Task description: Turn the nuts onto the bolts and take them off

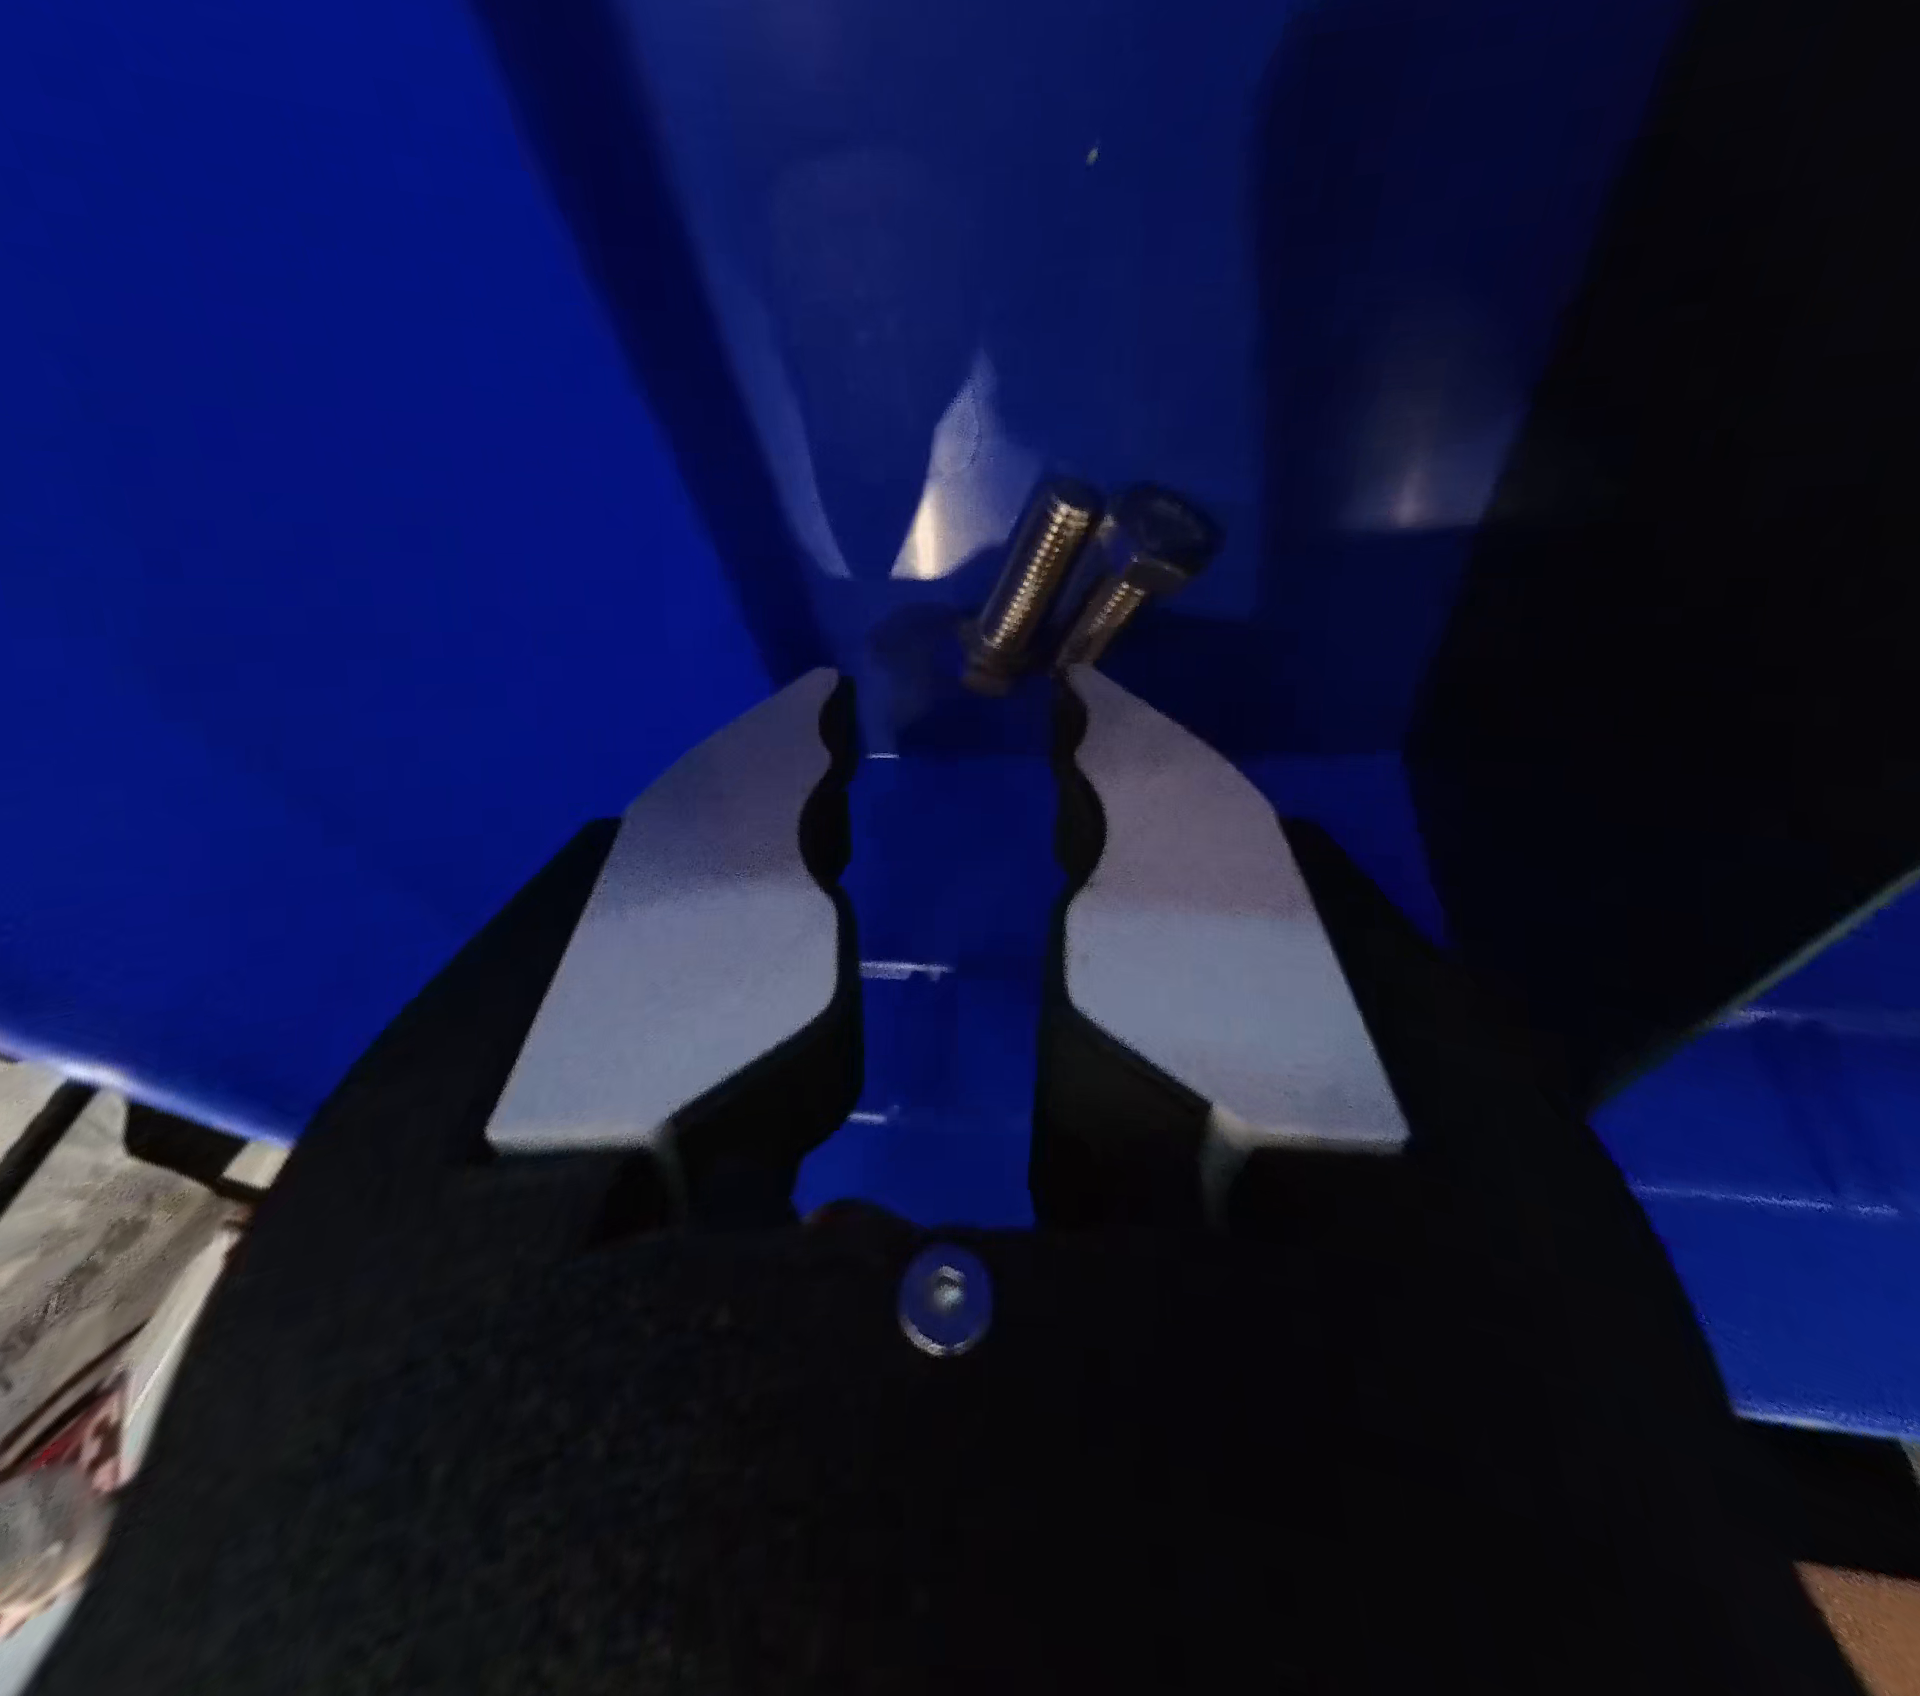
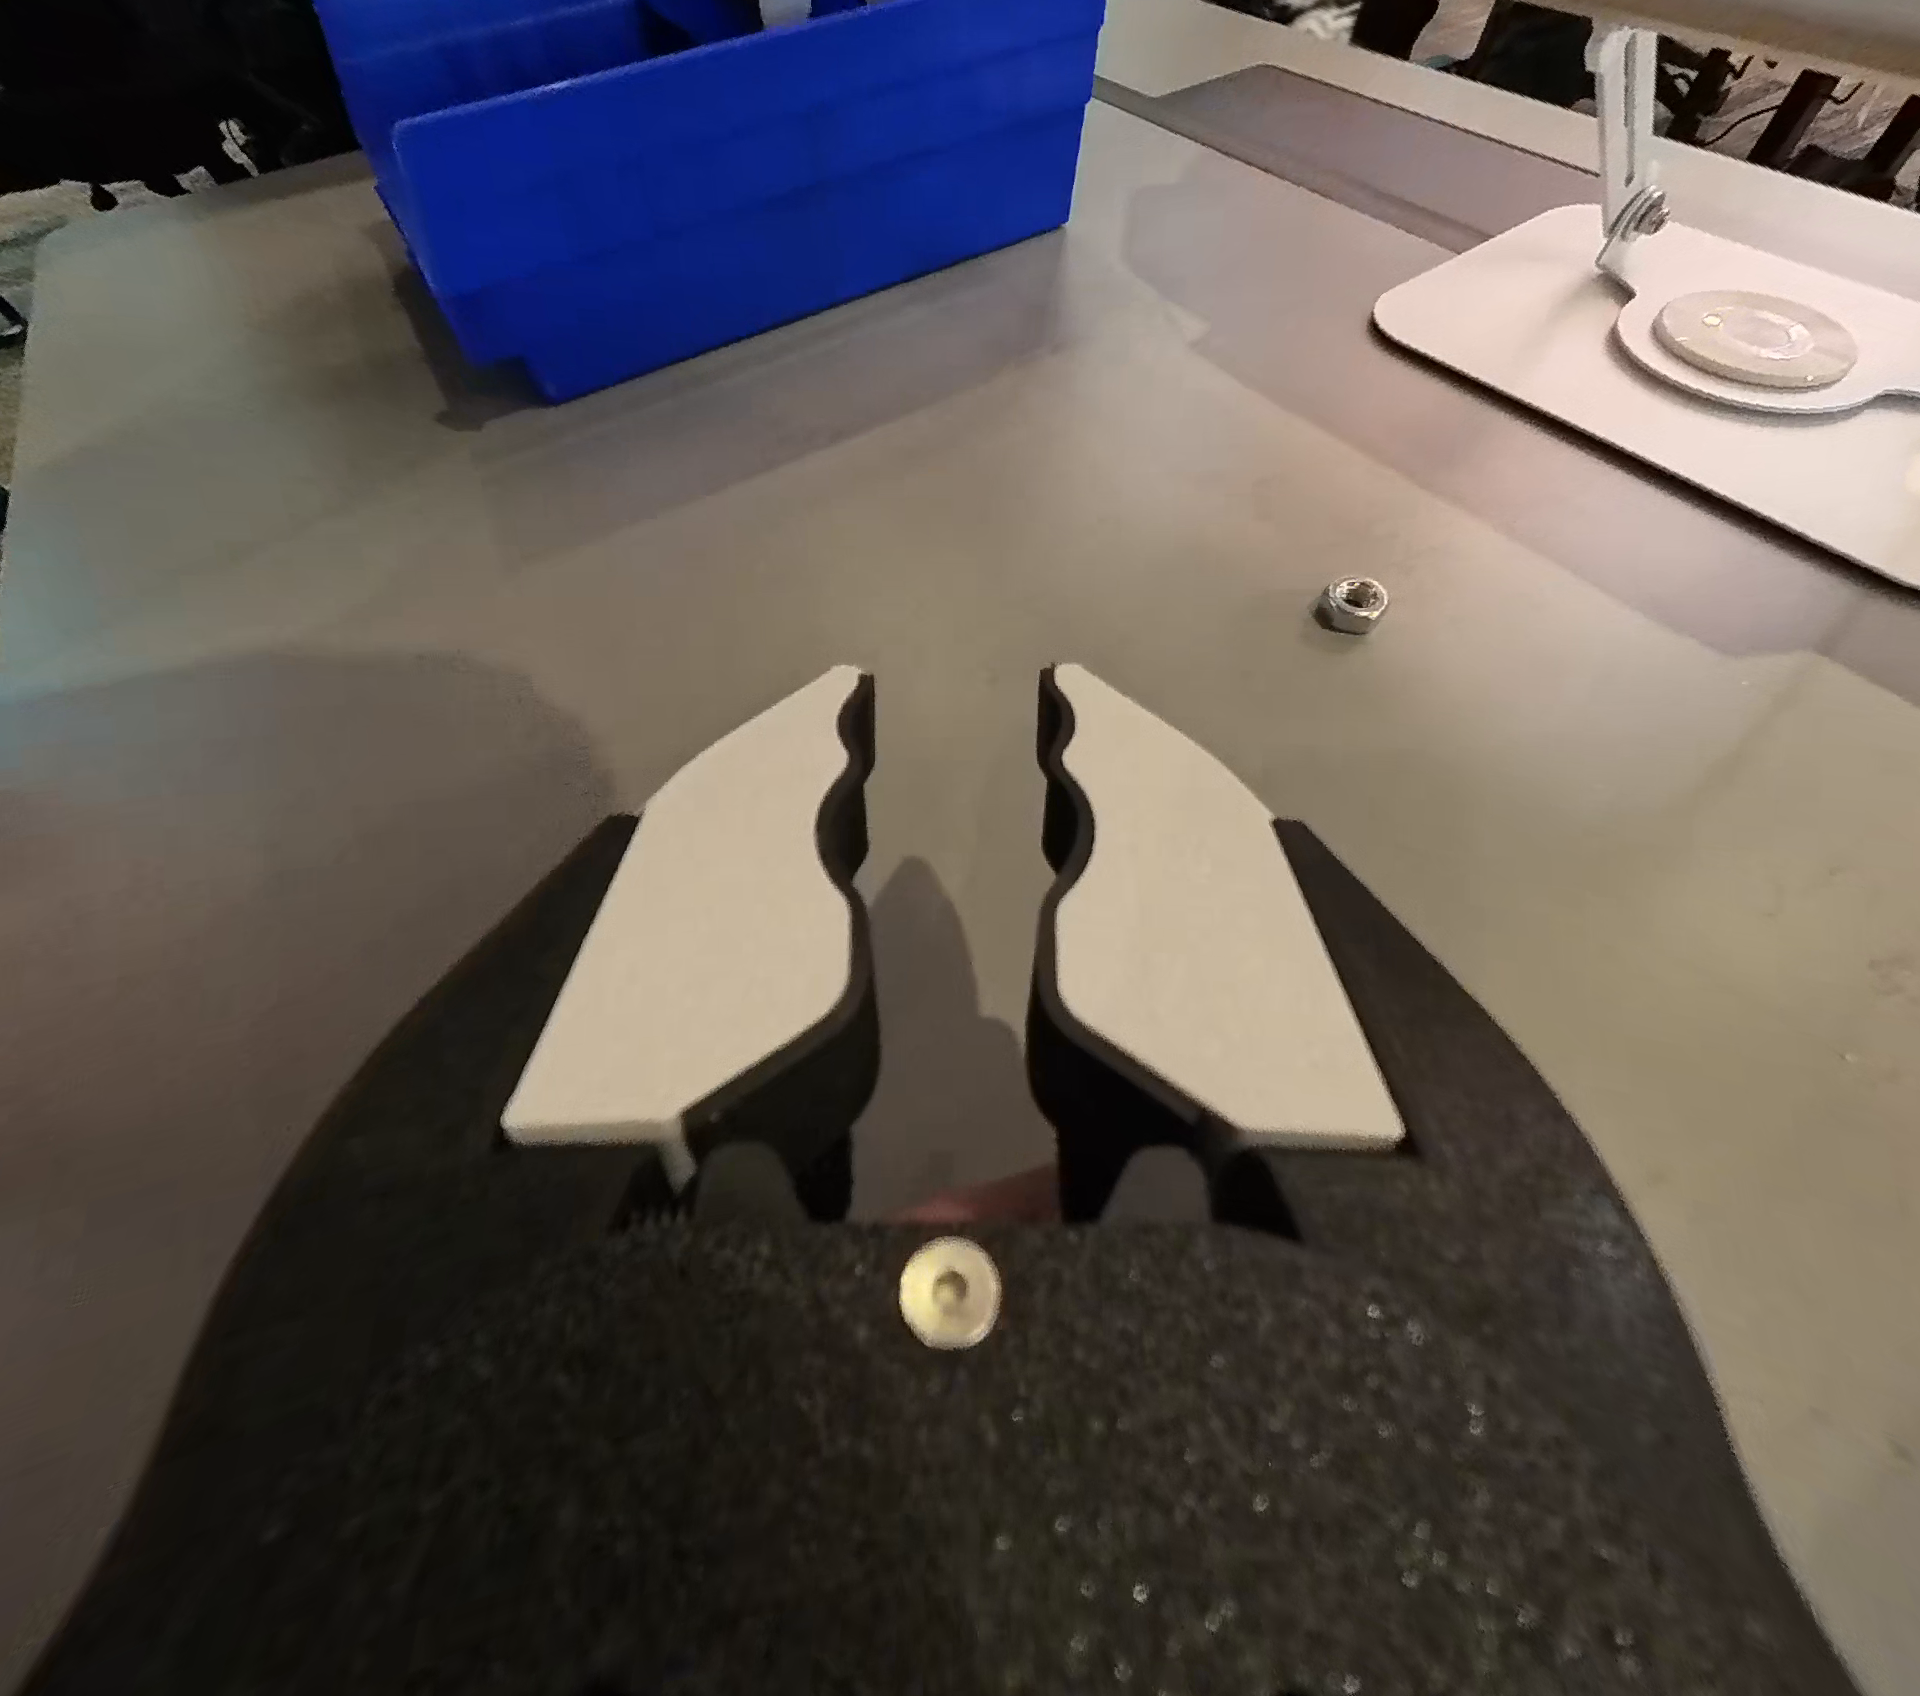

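My left gripper (image 1: pixel 954 690) sits inside the blue bin (image 1: pixel 312 503), its fingers (image 1: pixel 727 867) apart and holding nothing. Two bolts (image 1: pixel 1029 586) lie side by side on the bin floor just past the fingertips, in the corner, the right-hand one close to my right fingertip; I cannot tell whether they touch. Bin walls rise close on the left and ahead, so I have little room there. My right gripper (image 2: pixel 956 690) hovers over the grey table (image 2: pixel 312 555), fingers (image 2: pixel 727 919) apart and empty. A nut (image 2: pixel 1349 603) lies flat ahead and to the right, apart from the fingers, on bare tabletop. A white stand base (image 2: pixel 1507 316) sits beyond it.
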{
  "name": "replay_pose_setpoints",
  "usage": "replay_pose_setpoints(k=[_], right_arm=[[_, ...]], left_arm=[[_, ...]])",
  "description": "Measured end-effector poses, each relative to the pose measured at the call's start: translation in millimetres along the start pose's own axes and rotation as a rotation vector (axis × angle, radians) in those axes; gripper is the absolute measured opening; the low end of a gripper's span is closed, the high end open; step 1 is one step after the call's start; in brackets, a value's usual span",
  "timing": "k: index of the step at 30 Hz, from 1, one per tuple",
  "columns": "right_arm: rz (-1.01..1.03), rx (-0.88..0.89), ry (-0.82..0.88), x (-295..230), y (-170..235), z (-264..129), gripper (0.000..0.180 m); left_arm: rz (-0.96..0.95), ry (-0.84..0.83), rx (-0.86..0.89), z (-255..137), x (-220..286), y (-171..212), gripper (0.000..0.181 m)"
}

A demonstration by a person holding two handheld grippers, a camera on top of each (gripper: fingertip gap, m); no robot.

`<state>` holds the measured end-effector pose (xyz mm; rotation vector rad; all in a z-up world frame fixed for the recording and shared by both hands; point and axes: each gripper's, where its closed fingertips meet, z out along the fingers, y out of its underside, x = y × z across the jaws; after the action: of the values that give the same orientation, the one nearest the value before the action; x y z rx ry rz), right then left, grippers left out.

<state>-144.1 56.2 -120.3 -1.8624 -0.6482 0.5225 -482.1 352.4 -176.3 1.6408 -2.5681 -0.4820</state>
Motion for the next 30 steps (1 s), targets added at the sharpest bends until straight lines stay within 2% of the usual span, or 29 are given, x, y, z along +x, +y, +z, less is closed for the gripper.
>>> replay_pose_setpoints(k=[11,18,26,30], right_arm=[[0.015,0.008,-0.004,2,-1,-3,0.029],[0.029,0.011,-0.020,-1,-2,-2,0.029],[0.032,0.012,-0.022,-2,-2,-1,0.027],[0.050,0.025,-0.031,-3,-4,-2,0.027]], left_arm=[[0.042,0.043,-0.069,12,4,3,0.031],[0.054,0.045,-0.067,12,10,3,0.018],[-0.081,-0.005,0.031,4,9,-7,0.018],[-0.215,-0.052,0.129,-13,14,-7,0.018]])
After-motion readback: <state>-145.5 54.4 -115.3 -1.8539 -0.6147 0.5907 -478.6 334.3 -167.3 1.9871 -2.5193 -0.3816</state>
